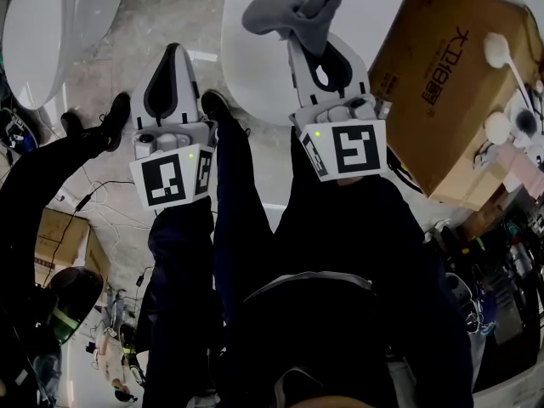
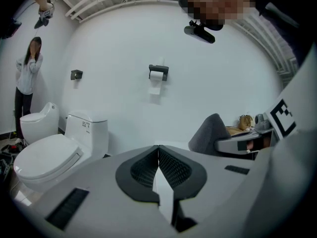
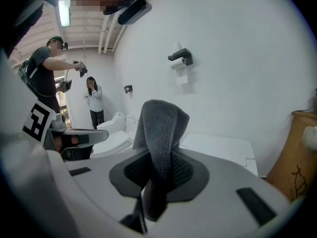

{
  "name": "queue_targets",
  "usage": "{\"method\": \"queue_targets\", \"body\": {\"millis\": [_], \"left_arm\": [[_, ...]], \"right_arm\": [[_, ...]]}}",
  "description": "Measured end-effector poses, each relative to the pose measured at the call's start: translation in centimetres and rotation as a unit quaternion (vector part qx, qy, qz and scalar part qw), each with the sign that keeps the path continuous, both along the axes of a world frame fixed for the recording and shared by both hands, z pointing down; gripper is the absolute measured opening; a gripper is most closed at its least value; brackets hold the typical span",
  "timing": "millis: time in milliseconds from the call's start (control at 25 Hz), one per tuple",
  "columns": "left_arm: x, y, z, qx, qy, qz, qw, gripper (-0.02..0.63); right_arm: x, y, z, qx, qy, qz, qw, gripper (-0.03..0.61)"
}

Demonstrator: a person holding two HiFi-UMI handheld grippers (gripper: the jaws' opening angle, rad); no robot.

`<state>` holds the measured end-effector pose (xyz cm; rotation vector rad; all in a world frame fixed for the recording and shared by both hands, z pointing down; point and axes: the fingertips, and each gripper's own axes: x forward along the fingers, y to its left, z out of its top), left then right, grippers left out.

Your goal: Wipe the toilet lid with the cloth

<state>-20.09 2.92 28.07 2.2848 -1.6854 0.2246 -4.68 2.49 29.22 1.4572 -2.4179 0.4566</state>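
Observation:
A grey cloth [image 1: 289, 11] is pinched in my right gripper [image 1: 313, 39], its free end sticking up past the jaw tips. It hangs over the white toilet lid [image 1: 255, 66], and I cannot tell whether it touches. In the right gripper view the cloth [image 3: 161, 128] stands folded between the jaws of my right gripper [image 3: 159, 155], with the white toilet [image 3: 220, 150] behind it. My left gripper [image 1: 174, 53] is shut with nothing in it, to the left of the lid above the floor. In the left gripper view its jaws [image 2: 158, 150] meet at the tips.
A cardboard box [image 1: 442, 83] stands right of the toilet. Another toilet [image 1: 34, 32] is at the far left, seen also as a toilet [image 2: 47, 157] beside a further one. A paper holder [image 2: 158, 73] hangs on the wall. People [image 3: 94, 100] stand further off.

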Motion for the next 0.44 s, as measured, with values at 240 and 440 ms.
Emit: {"method": "queue_targets", "body": {"millis": [240, 440], "left_arm": [[0.88, -0.03, 0.06, 0.000, 0.002, 0.004, 1.0000, 0.015], [0.96, -0.02, 0.33, -0.003, 0.003, 0.005, 1.0000, 0.015]], "right_arm": [[0.79, 0.35, 0.26, -0.001, 0.006, -0.004, 1.000, 0.069], [0.62, 0.16, -0.10, 0.006, 0.011, 0.009, 1.000, 0.069]]}}
